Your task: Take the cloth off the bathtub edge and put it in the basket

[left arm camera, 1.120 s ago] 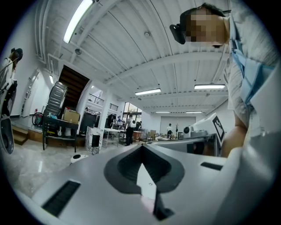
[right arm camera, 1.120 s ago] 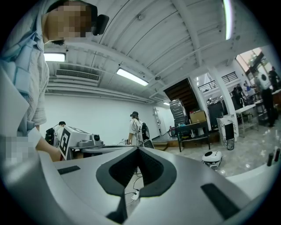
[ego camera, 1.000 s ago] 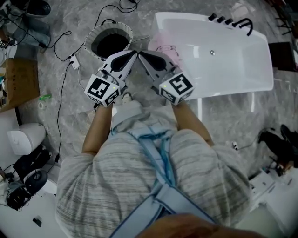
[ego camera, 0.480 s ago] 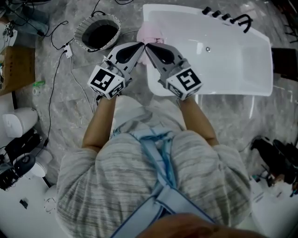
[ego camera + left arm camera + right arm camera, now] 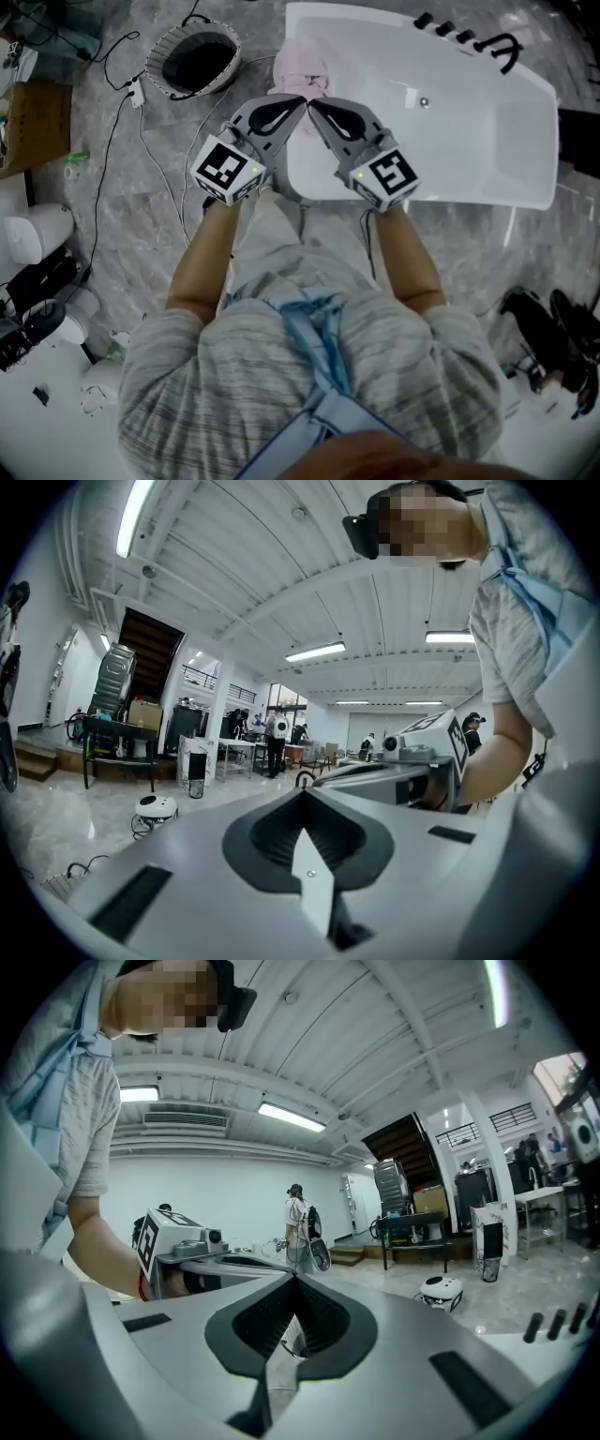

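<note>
A pink cloth (image 5: pixel 300 71) hangs over the left end of the white bathtub (image 5: pixel 487 141). The round basket (image 5: pixel 193 62), dark inside with a pale rim, stands on the floor to the left of the tub. Both grippers are held side by side, tips almost touching, just short of the cloth. My left gripper (image 5: pixel 301 98) is shut with nothing in it, and so is my right gripper (image 5: pixel 313 103). In the left gripper view the shut jaws (image 5: pixel 302 791) point level across a large room; the right gripper view shows the same of its jaws (image 5: pixel 292 1279).
Black taps (image 5: pixel 469 39) sit on the tub's far rim. Cables (image 5: pixel 141 131) trail over the grey marble floor near the basket. A cardboard box (image 5: pixel 33 131) and white and black devices (image 5: pixel 37 272) lie at the left; dark gear (image 5: pixel 553 328) lies at the lower right.
Both grippers have moved together toward the tub's cloth end, and their tips now lie just below the pink cloth. Both stayed shut.
</note>
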### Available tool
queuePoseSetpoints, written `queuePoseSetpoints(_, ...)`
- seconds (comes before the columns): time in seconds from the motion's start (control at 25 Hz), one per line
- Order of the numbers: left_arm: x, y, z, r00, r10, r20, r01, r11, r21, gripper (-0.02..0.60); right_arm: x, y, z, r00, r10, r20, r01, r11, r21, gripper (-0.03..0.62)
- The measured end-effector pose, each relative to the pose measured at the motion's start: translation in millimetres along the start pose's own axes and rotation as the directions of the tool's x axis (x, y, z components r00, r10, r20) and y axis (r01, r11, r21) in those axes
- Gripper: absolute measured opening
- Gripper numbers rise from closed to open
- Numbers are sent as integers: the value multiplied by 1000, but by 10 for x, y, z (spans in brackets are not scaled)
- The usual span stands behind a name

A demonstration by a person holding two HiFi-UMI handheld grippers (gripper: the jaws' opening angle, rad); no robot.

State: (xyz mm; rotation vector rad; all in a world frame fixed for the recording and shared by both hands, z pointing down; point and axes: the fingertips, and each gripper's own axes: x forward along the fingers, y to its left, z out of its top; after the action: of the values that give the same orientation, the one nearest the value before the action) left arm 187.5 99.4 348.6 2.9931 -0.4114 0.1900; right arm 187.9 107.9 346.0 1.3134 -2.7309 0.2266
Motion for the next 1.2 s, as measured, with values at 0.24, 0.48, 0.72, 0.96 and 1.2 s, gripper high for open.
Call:
queuePoseSetpoints(0.24, 165, 159, -433, 998, -52, -38, 53, 998, 21, 2, 172, -110, -353, 999, 27, -32, -26, 999, 36, 3)
queuePoseSetpoints(0.48, 193, 283, -901, 994, -87, -70, 85, 996, -32, 2, 354, -139, -807, 996, 40, -85, -38, 999, 16, 3)
queuePoseSetpoints(0.72, 242, 341, -1229, 986, -127, -103, 124, 991, -41, 2, 441, -176, -1123, 989, 54, -141, -53, 999, 8, 3)
queuePoseSetpoints(0.96, 246, 429, -1624, 966, -162, -203, 171, 985, 28, 2, 555, -179, -1583, 942, 102, -319, -124, 991, -49, 3)
queuePoseSetpoints(1.2, 270, 565, -2015, 931, -209, -301, 223, 975, 14, 3, 739, -232, -1960, 878, 135, -460, -203, 974, -103, 5)
